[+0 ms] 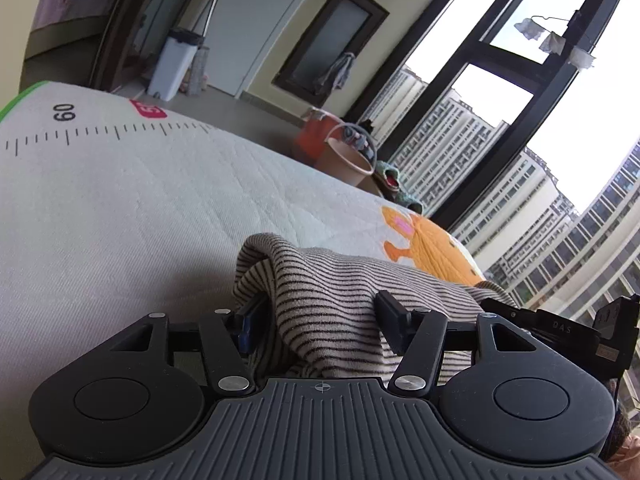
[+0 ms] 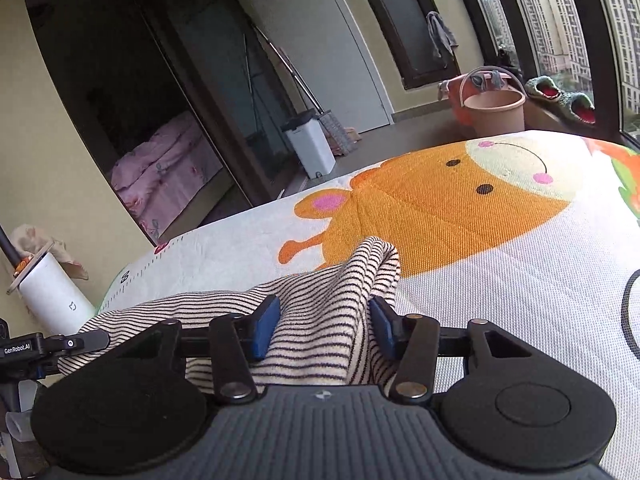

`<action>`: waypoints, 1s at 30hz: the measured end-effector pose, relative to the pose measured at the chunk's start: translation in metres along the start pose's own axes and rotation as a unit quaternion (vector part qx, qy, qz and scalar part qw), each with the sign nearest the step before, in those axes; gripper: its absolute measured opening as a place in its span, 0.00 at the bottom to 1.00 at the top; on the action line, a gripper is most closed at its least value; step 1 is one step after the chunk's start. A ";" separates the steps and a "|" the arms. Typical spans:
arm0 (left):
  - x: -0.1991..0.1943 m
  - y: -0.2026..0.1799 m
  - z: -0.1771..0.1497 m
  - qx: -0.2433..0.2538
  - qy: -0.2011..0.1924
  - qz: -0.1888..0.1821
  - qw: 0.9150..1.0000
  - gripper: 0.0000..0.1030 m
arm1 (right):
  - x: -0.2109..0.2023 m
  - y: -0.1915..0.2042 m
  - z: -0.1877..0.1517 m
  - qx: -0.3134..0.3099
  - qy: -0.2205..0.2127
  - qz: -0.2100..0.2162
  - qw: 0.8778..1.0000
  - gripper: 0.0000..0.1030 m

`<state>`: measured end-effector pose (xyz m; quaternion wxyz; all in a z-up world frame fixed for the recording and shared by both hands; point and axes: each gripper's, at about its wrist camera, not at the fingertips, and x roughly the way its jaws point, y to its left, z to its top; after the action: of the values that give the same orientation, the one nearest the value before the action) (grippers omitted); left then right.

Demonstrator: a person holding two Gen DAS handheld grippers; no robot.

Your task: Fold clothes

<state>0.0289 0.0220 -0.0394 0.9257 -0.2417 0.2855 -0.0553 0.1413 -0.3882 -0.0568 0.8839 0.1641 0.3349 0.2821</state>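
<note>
Both tongs, left and right, half-closed pinching the striped top beside the orange bear; bunched cloth could slip free.

Bunched cloth of the striped garment hides the left gripper's fingertips, the right gripper's body covers the garment's near part, and the printed mat runs past the picture's right edge.
</note>
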 end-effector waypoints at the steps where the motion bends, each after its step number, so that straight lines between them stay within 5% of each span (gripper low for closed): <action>1: 0.001 -0.001 0.001 0.012 -0.014 0.007 1.000 0.60 | 0.001 0.000 0.002 0.004 -0.003 0.001 1.000 0.43; 6: 0.009 -0.014 0.009 0.082 -0.073 0.056 0.992 0.60 | 0.014 0.011 0.012 -0.005 -0.025 -0.002 1.000 0.38; 10: 0.019 -0.010 0.017 0.067 -0.055 0.070 0.994 0.68 | 0.033 0.009 0.022 -0.003 -0.027 -0.013 1.000 0.38; 15: -0.005 0.001 0.015 0.016 -0.060 0.044 0.997 0.91 | 0.021 -0.009 0.021 0.039 -0.063 -0.045 0.996 0.56; 18: -0.023 0.006 0.012 -0.006 -0.071 0.023 0.997 0.91 | -0.008 -0.007 0.013 0.019 -0.090 -0.041 0.995 0.63; 21: -0.016 0.006 0.012 -0.016 -0.053 0.027 0.998 0.91 | -0.020 0.003 -0.001 -0.010 -0.071 -0.015 0.997 0.83; 24: 0.008 0.006 0.011 -0.019 -0.020 0.044 0.999 0.82 | -0.010 0.019 -0.014 -0.046 -0.040 0.000 0.998 0.85; 26: 0.009 0.002 0.011 -0.018 -0.024 0.050 0.998 0.75 | 0.004 0.033 -0.016 -0.085 -0.018 -0.006 0.996 0.45; 30: -0.007 -0.010 0.016 -0.002 -0.042 0.038 0.998 0.59 | 0.009 0.072 0.007 -0.189 -0.023 -0.042 0.981 0.33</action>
<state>0.0325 0.0216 -0.0195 0.9378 -0.2345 0.2557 -0.0094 0.1230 -0.3266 -0.0214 0.9176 -0.0140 0.2620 0.2987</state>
